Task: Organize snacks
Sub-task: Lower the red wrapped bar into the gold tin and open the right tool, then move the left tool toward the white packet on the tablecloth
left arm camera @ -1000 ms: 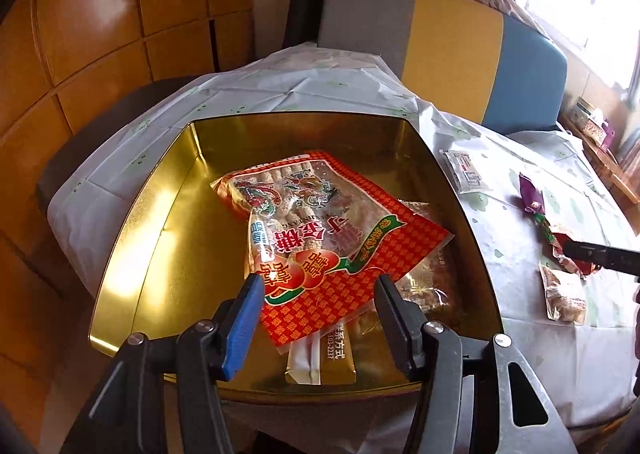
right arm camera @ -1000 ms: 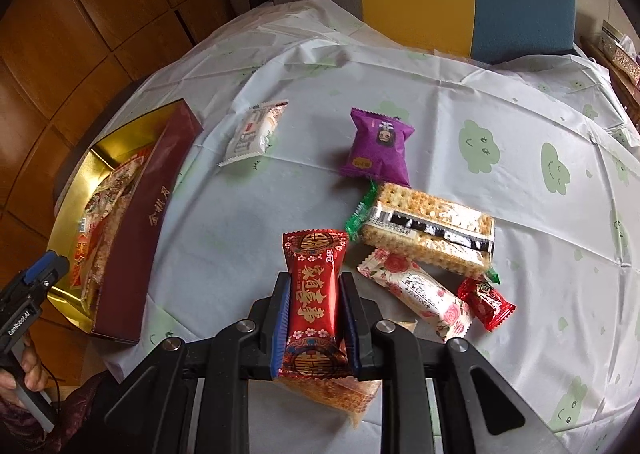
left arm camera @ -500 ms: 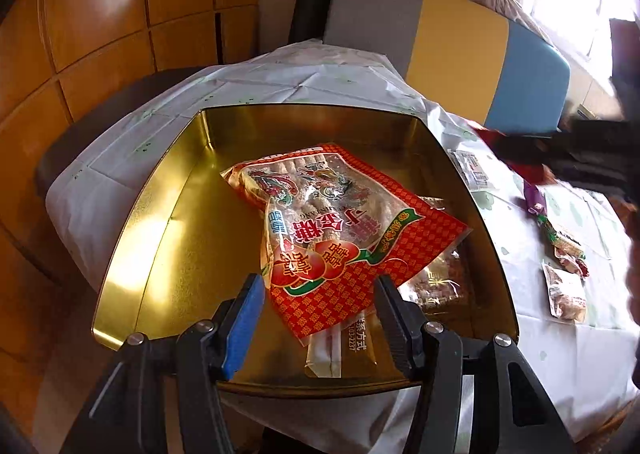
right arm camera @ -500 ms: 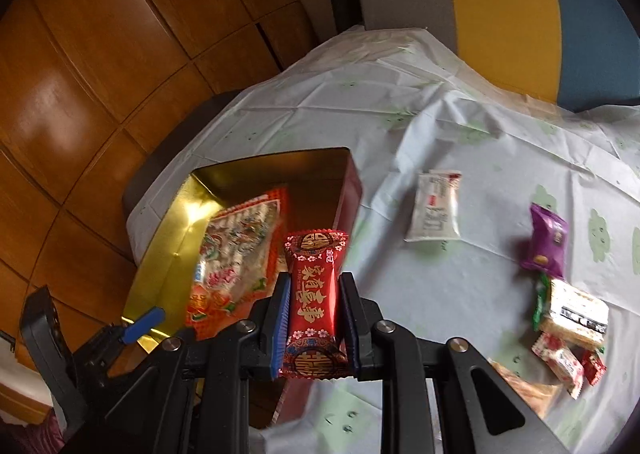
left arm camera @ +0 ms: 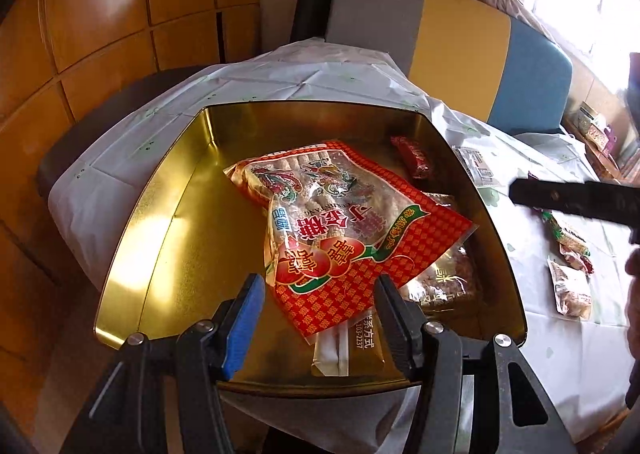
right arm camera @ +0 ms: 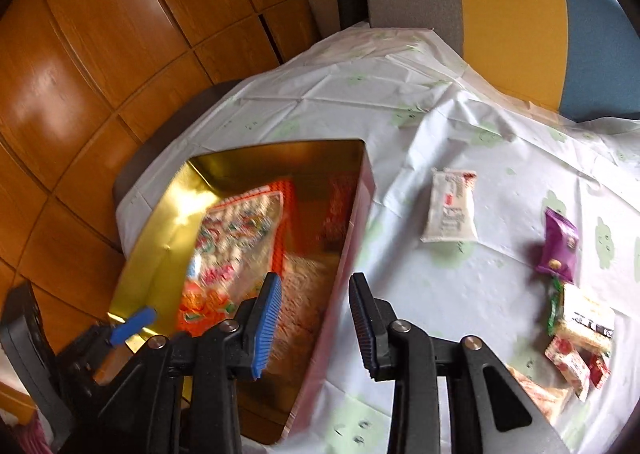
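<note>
**Operator:** What is the status at the gold-lined metal tin [left arm camera: 160, 238]?

**Technician:** The right gripper [right arm camera: 316, 318] hangs over the tin's right wall with its jaws opening and nothing between them. A small red wrapped snack [left arm camera: 414, 156] lies in the tin's far right corner, beyond the large red-and-clear sweet bag [left arm camera: 344, 230]. The left gripper [left arm camera: 320, 310] hovers at the tin's near edge, jaws about half apart and empty.

**Operator:** How should the release be completed?

**Technician:** Let the jaws part fully before lifting clear, so the wrapper does not catch. Next, reach right of the tin for the white wrapped snack [right arm camera: 452, 206] or the purple packet [right arm camera: 558, 248] on the tabletop [right arm camera: 420, 126].
</note>
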